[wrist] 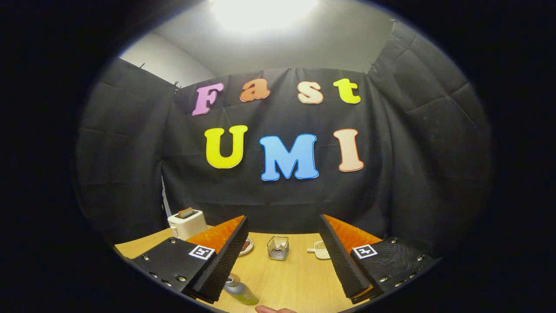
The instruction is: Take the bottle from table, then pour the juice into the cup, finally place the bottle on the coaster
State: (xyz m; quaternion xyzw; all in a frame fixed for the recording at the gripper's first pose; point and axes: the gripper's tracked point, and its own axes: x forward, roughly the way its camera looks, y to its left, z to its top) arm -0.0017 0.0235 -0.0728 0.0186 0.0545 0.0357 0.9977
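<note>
Tool point(282, 256) wide apart, holding nothing; bottle point(240, 292) on the counter point(295, 278), low beside your left finger.

You're aimed high: close now and you'll grab air, or drop carelessly and that finger could tip the bottle.

Jaws spread wide (empty), bottle point(240, 292) below, cup point(278, 248) beyond.
</note>
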